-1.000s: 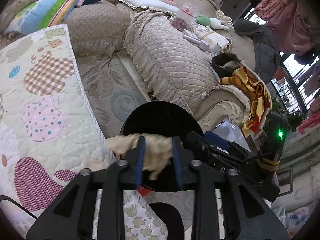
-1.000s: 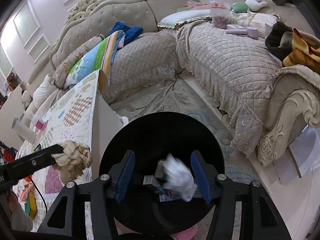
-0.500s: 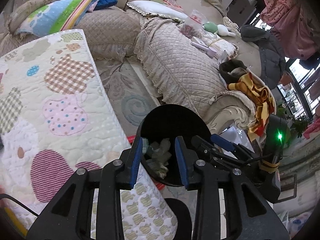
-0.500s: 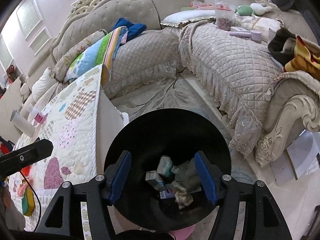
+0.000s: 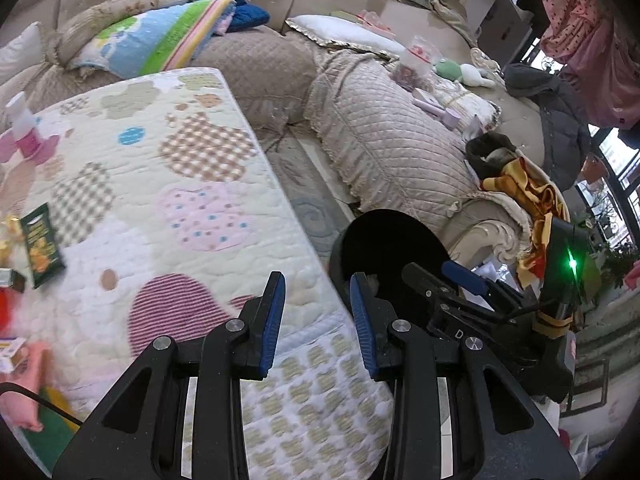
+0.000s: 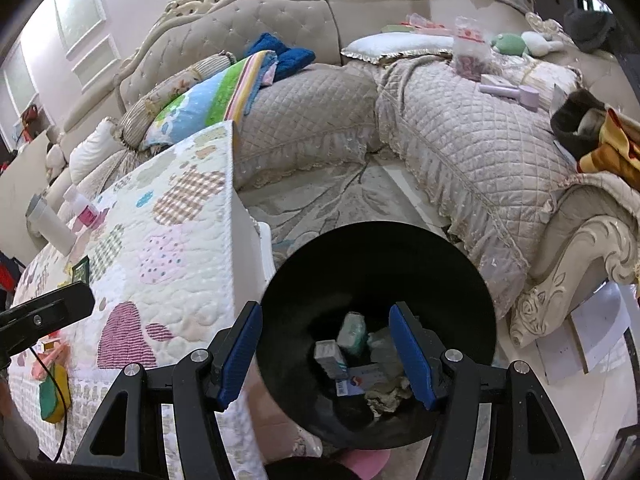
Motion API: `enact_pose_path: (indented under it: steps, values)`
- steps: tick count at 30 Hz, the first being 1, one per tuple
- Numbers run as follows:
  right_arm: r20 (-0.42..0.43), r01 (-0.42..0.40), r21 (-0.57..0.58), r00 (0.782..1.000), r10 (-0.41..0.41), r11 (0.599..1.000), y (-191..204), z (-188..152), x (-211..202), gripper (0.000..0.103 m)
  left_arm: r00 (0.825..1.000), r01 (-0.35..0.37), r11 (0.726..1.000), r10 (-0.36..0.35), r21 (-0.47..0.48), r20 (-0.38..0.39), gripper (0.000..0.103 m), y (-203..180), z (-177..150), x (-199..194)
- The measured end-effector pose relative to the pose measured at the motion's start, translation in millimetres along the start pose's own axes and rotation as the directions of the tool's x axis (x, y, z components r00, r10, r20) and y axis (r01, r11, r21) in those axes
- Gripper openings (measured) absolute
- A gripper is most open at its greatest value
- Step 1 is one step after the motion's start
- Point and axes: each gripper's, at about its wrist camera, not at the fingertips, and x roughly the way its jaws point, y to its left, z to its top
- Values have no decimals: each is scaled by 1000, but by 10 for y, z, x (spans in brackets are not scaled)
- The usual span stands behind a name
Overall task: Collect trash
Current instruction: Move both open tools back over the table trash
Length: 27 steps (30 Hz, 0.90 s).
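A black round trash bin (image 6: 380, 280) stands on the floor beside the quilt-covered table (image 6: 172, 248). Inside it lie small boxes, a card and crumpled paper (image 6: 360, 360). My right gripper (image 6: 326, 356) is open and empty, right above the bin's mouth. My left gripper (image 5: 318, 322) is open and empty over the quilt's edge (image 5: 312, 248), the bin (image 5: 384, 248) just to its right. On the quilt's left lie a green snack packet (image 5: 40, 246) and small wrappers (image 5: 10, 280). The right gripper's body (image 5: 472, 304) shows in the left wrist view.
A beige quilted sofa (image 6: 460, 132) wraps around the back and right, strewn with pillows, clothes and toys. A patterned rug (image 6: 340, 200) covers the floor between sofa and table. A bottle (image 5: 22, 128) and a white cup (image 6: 48, 224) stand at the table's far side.
My left gripper dropped the crumpled beige paper into the bin, then swung left, back over the quilt. The white tissue fell from my right gripper into the bin; its jaws widened.
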Motion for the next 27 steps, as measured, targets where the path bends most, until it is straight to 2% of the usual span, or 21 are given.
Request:
enact_pose_path:
  steps: [9, 16, 22, 27]
  values:
    - [-7, -42, -89, 999, 42, 995, 561, -55, 36, 63, 996, -83, 995, 84, -47, 34, 32, 476, -196, -474]
    - [-61, -140, -145, 989, 133, 979, 1098, -138, 194, 63, 986, -152, 980, 159, -125, 46, 32, 1059, -383, -870]
    - [-131, -220, -227, 972, 194, 949, 1672, -235, 332, 64, 970, -228, 953, 239, -202, 35, 32, 1673, -623, -1185]
    - [-198, -313, -296, 944, 263, 903, 2156, -350, 400, 64, 951, -291, 911, 309, -291, 14, 32, 2210, -884, -1421]
